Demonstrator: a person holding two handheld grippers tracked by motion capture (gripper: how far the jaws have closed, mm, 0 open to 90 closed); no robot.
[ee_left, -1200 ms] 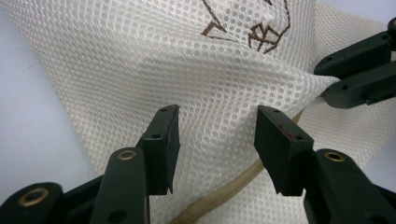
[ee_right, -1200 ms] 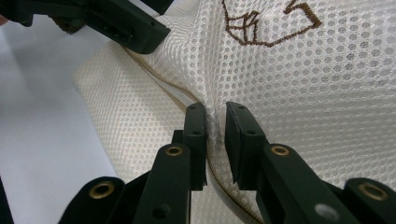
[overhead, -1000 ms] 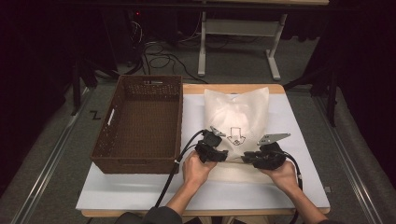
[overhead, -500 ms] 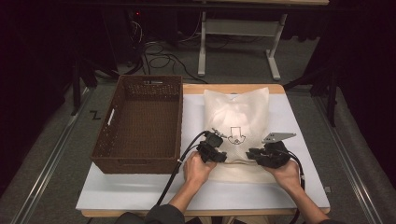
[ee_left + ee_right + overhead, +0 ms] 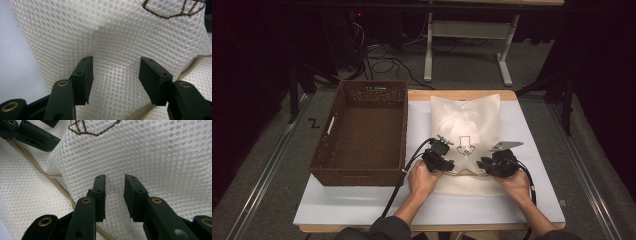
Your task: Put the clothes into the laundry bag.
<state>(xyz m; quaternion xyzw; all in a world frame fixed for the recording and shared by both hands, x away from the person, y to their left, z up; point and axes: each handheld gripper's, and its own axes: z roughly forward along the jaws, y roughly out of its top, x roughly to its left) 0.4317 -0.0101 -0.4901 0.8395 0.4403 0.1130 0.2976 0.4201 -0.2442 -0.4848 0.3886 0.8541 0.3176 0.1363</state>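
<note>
The white mesh bag (image 5: 466, 135) lies long toward 12 o'clock on the counter (image 5: 532, 130), and both tools, left (image 5: 443, 161) and right (image 5: 486, 165), sit with jaws apart over its near end, gripping nothing.

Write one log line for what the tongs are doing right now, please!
left tongs: jaws apart over mesh bag, just opening | right tongs: jaws apart over same bag | basket: left of bag

Both grippers are black, with brass-coloured rivets at the jaw pivots. A black cable (image 5: 398, 186) trails from the left gripper (image 5: 447, 162); a grey plate (image 5: 505, 145) tops the right gripper (image 5: 484, 164).
</note>
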